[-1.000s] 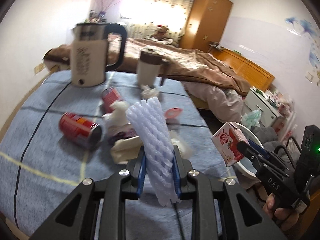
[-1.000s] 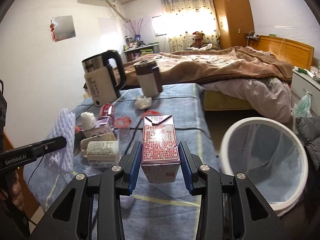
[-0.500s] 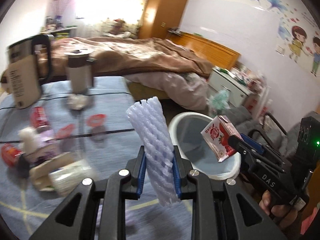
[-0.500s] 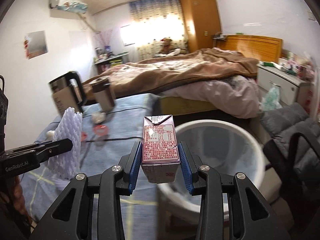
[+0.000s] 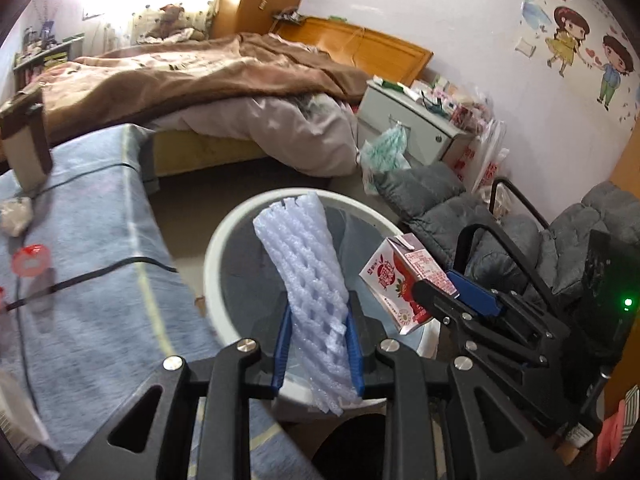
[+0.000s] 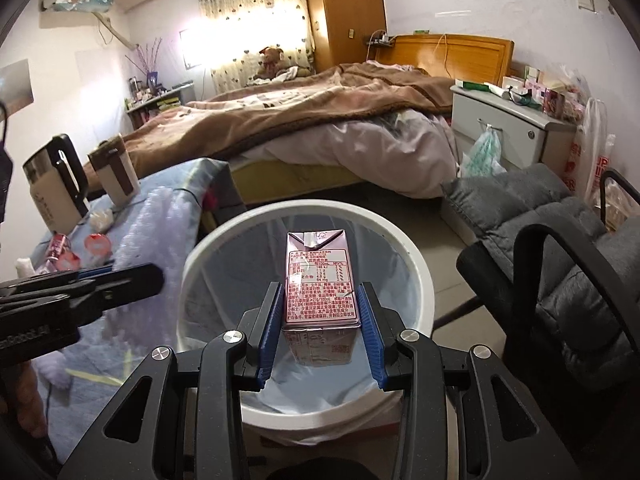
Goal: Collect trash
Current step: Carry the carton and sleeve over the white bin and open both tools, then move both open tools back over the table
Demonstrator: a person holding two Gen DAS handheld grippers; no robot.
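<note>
Both hand-held grippers have swung from the blue-clothed worktop [image 5: 92,280] to above the round white lined bin [image 6: 416,276], left hand-held gripper [image 5: 318,342] clamping the white foam fruit net [image 5: 308,280], right hand-held gripper [image 6: 320,328] clamping the pink milk carton [image 6: 320,280], neither dropped yet, cans and wrappers left on the worktop.

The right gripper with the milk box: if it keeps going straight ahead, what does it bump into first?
Probably the trash bin: the right gripper, shut on the milk box, points into its lined opening, so likely the liner or far rim, though depth is unclear.
</note>
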